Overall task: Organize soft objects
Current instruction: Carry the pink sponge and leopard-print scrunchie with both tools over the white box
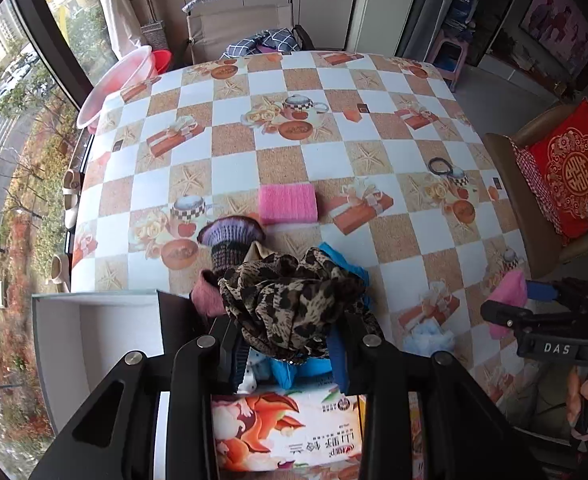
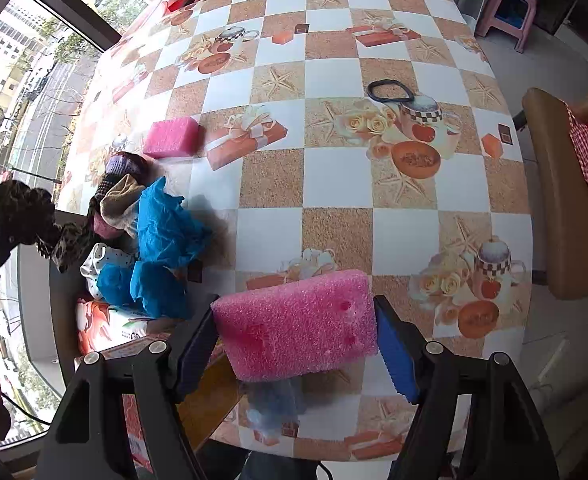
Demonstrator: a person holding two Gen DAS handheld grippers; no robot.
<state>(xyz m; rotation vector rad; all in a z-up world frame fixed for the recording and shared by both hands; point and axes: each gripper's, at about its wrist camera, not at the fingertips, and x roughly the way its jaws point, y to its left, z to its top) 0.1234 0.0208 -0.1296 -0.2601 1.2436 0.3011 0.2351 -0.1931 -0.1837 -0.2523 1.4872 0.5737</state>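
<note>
both tools loaded above the counter

a leopard scarf [image 1: 294, 304] is bunched between the fingers of the left tool [image 1: 289, 344], which is clenched on it and holds it up over a box [image 1: 93, 328] at the counter's near left edge. in the right wrist view the same scarf hangs as a dark bundle at the far left. the right tool [image 2: 298, 344] grips a pink sponge [image 2: 298, 324] by its two ends, blue pads [image 2: 398, 360] pressed against it, clear of the counter [image 2: 334, 172].

below the scarf, soft things are heaped in and beside the box: blue cloth [image 2: 165, 232], a beige and pink sock [image 2: 113, 204], a purple knit piece [image 1: 229, 236], a white dotted cloth [image 2: 101, 260]. a printed packet [image 1: 281, 428] lies under the left tool.

farther out, a second pink sponge [image 1: 287, 203] lies flat on the checked counter, just beyond the heap. a black hair band [image 2: 390, 92] rests well apart, toward the right side. a chair with a red cushion [image 1: 570, 168] stands by the counter's right edge.
</note>
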